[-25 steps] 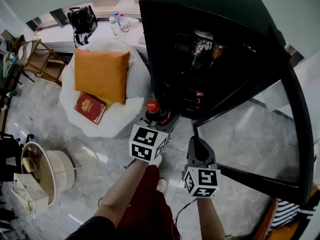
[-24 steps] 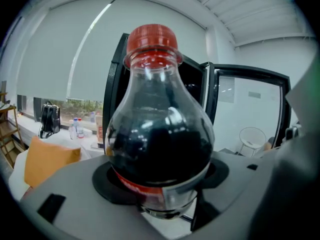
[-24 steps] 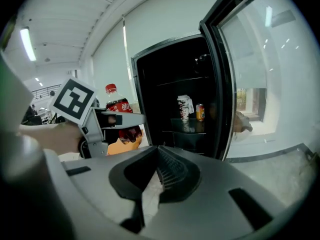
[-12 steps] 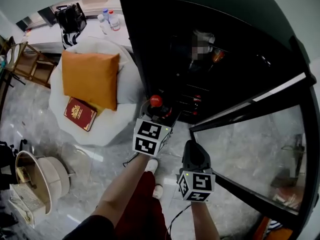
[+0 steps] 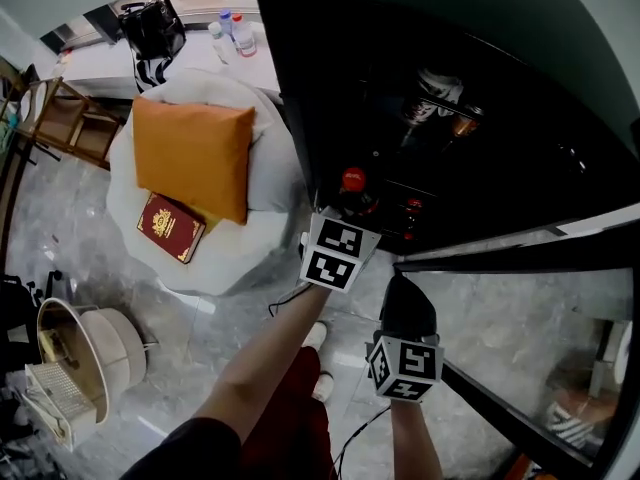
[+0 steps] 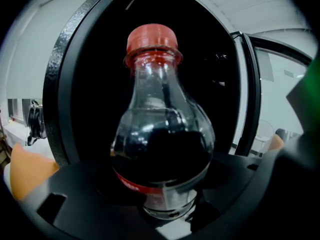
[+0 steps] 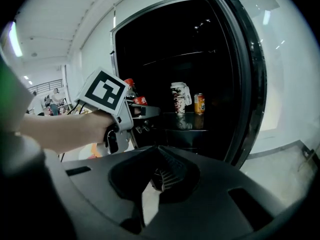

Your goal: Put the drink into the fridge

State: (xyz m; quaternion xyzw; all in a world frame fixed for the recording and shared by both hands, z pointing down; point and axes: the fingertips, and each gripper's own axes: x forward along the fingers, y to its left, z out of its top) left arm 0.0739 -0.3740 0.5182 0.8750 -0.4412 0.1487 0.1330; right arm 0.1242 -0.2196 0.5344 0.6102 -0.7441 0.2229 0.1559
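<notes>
My left gripper (image 5: 356, 208) is shut on the drink, a cola bottle (image 5: 352, 184) with a red cap and a red label. It holds the bottle upright at the open front of the black fridge (image 5: 470, 58). In the left gripper view the bottle (image 6: 162, 134) fills the middle, gripped low on its body, with the dark fridge interior (image 6: 90, 84) right behind it. My right gripper (image 5: 405, 306) hangs lower and nearer to me, shut and empty (image 7: 159, 178). A white patterned cup (image 7: 179, 98) and an orange can (image 7: 199, 104) stand on a fridge shelf.
The fridge's glass door (image 5: 530, 258) stands open to the right. To the left a white round seat (image 5: 270, 183) carries an orange cushion (image 5: 195, 153) and a red book (image 5: 170, 226). A white basket (image 5: 90, 353) and a wooden chair (image 5: 60, 118) stand farther left.
My left gripper has carried the bottle forward and to the right, up to the fridge opening. The right gripper has kept its place below it.
</notes>
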